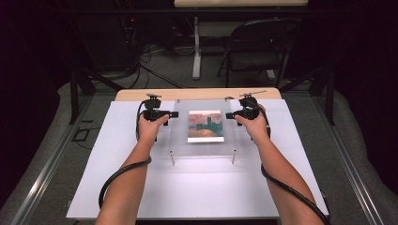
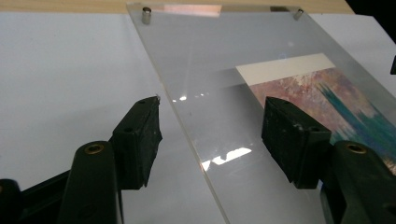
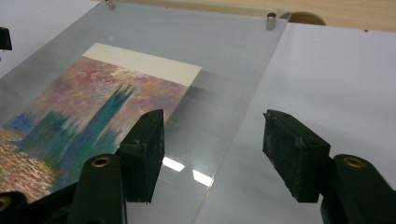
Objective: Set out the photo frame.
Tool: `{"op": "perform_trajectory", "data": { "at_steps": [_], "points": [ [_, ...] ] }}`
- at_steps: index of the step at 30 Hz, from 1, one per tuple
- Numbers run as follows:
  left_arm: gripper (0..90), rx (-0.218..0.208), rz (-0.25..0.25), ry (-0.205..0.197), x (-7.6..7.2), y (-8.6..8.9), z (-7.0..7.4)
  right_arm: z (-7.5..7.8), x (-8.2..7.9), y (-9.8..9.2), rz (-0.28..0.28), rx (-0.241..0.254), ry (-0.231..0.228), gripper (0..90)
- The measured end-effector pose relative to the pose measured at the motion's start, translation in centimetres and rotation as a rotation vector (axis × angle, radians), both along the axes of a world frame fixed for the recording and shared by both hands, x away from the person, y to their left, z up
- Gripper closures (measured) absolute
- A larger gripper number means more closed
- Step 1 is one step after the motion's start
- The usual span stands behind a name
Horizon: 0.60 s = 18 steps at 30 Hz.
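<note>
From the high view I see a clear plastic sheet (image 1: 202, 129) lying flat near the middle of the white board (image 1: 197, 187), raised on small metal pegs (image 1: 172, 158) at its corners, with a painted picture (image 1: 205, 125) under it at the centre. My left gripper (image 1: 174, 114) sits at the sheet's nine o'clock edge and my right gripper (image 1: 228, 115) at its three o'clock edge, pointing toward each other across the picture. In the left gripper view, the left gripper (image 2: 212, 123) has its jaws spread wide, one over the bare white board (image 2: 60, 74) and one over the clear plastic sheet (image 2: 219, 65), so the sheet's edge runs between them; the pads do not press on it. The picture (image 2: 327, 98) lies toward two o'clock, and two metal pegs (image 2: 146, 15) stand at the far corners, at about twelve o'clock. In the right gripper view, the right gripper (image 3: 212, 126) is likewise wide apart, straddling the sheet's other edge with nothing clamped; the picture (image 3: 88, 116) spreads toward nine o'clock beneath the clear plastic sheet (image 3: 224, 60), and the white board (image 3: 336, 74) fills the three o'clock side.
</note>
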<state>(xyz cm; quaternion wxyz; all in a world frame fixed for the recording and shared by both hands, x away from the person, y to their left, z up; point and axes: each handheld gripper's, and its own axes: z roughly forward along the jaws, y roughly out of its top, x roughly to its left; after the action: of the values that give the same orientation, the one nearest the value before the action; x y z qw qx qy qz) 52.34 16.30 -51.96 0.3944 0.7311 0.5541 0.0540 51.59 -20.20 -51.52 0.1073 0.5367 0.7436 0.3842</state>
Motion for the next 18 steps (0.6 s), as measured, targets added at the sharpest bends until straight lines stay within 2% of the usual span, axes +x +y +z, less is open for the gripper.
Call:
{"op": "perform_trajectory", "data": {
  "at_steps": [6, 9, 10, 13, 18],
  "points": [
    [37.6, 0.009, -0.002, 0.025, 0.2, -0.5, -0.6, -0.8, 0.2, -0.7, -0.014, 0.056, 0.056, 36.1],
    [37.6, -0.002, 0.001, 0.036, 0.2, -0.7, -0.8, -1.0, 0.2, -0.7, -0.012, 0.083, 0.076, 35.9],
    [37.6, -0.01, -0.011, 0.046, 0.3, -0.6, -0.9, -1.1, 0.3, -0.7, -0.002, 0.085, 0.065, 35.9],
    [37.6, -0.021, -0.01, 0.054, 0.2, -0.8, -1.1, -1.1, 0.3, -0.3, 0.002, 0.092, 0.1, 35.9],
    [37.6, -0.032, -0.026, 0.065, 0.2, -1.1, -1.2, -1.2, 0.3, 0.2, 0.017, 0.091, 0.12, 35.9]
  ]
}}
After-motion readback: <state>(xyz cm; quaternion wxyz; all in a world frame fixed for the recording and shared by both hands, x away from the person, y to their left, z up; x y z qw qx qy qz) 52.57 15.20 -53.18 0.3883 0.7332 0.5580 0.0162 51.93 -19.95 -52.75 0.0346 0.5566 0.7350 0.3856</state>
